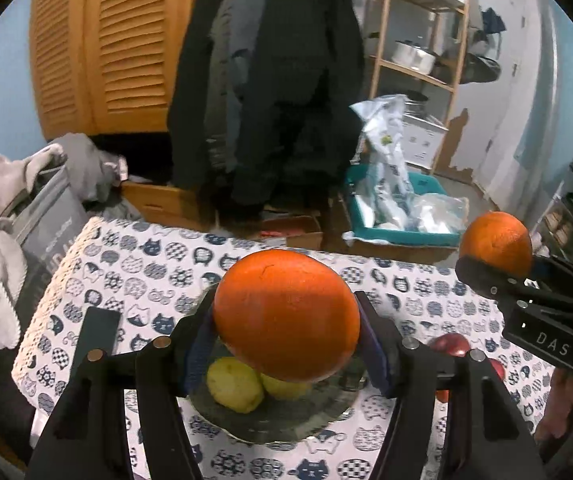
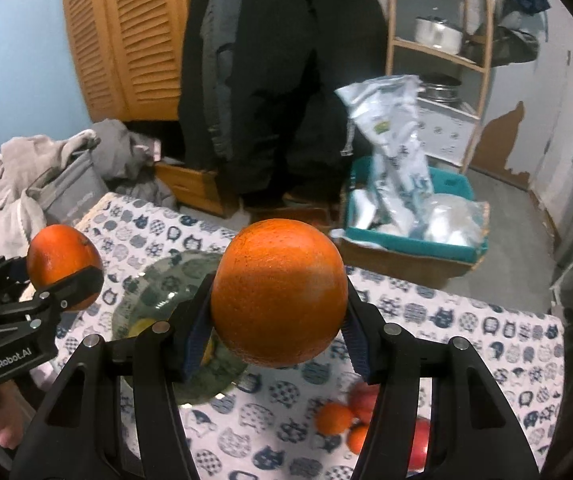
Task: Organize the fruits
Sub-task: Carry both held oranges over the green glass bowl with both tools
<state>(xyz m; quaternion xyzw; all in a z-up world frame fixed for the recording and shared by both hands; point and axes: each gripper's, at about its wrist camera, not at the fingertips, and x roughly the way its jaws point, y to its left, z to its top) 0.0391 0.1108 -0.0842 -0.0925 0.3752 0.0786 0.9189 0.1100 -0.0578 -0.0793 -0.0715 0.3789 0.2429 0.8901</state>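
A cluttered room with pale blue walls, louvred wooden doors (image 1: 98, 40) in the upper left of the frame and dark coats (image 1: 282, 80) hanging at top centre lies behind a table spread with a cat-print cloth (image 1: 158, 264). A grey plate (image 1: 286, 416) sits on the cloth at lower centre of the left wrist view, with two yellow lemons (image 1: 235, 386) lying on it.

The left gripper (image 1: 286, 338) holds a large orange (image 1: 286, 314) above that plate: the fruit sits squarely between the two blue-padded fingers (image 1: 198, 344), which pinch it at its left and right sides.

At the right edge of the same view the right gripper (image 1: 490, 268) carries a second orange (image 1: 496, 242). In the right wrist view this second orange (image 2: 279, 290) fills the frame's centre, clamped between the pads (image 2: 195, 336) on either side.

On the cloth at lower right of the right wrist view lie smaller oranges (image 2: 334, 418) and red apples (image 2: 420, 444), blurred. A teal bin (image 2: 414, 240) with plastic bags stands on the floor beyond the table.
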